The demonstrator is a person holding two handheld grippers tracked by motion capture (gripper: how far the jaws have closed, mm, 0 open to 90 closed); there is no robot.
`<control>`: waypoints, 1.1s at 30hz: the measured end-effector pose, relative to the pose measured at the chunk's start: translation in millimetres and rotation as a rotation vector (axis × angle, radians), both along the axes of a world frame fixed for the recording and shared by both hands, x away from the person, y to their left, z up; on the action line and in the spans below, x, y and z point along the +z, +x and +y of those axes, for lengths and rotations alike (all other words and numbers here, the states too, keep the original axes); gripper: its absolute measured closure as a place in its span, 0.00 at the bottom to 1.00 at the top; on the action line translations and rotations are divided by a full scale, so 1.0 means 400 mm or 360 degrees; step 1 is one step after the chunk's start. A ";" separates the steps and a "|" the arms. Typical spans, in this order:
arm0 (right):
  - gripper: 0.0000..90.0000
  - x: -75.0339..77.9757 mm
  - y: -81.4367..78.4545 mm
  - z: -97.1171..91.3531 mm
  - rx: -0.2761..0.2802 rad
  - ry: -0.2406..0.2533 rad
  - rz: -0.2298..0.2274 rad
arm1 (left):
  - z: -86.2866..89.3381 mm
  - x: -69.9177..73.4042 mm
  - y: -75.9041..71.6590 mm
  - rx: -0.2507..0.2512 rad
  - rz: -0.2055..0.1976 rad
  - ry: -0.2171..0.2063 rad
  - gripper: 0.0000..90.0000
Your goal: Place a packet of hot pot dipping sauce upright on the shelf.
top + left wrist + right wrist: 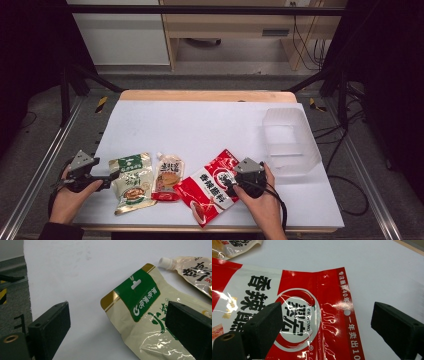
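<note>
Colours on the white counter [200, 125]

The cream pouch [132, 183] has a green header with white lettering and gold corners; the spouted pouch [167, 176] is beige with black characters, a white cap and a red base; the red pouch [207, 192] carries white panels, black characters and a chilli emblem; black fingers [50, 330]; the bin [290, 141] is frosted clear

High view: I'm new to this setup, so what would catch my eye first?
Three bright food pouches lie in a row at the near edge of the white table: a green-topped pouch, a spouted pouch and a red pouch. A clear plastic bin stands at the right. An open tool flanks the row on each side, the left tool and the right tool.
</note>
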State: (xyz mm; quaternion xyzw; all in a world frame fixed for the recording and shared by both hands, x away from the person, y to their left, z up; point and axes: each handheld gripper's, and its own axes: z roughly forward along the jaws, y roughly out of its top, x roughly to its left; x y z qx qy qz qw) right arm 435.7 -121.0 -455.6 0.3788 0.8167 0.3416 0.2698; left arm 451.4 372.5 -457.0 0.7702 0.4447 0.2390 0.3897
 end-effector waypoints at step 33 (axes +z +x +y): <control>0.13 -0.002 0.000 0.003 -0.0049 -0.0057 0.0038 | -0.017 -0.034 0.032 -0.0164 0.0203 -0.0003 0.32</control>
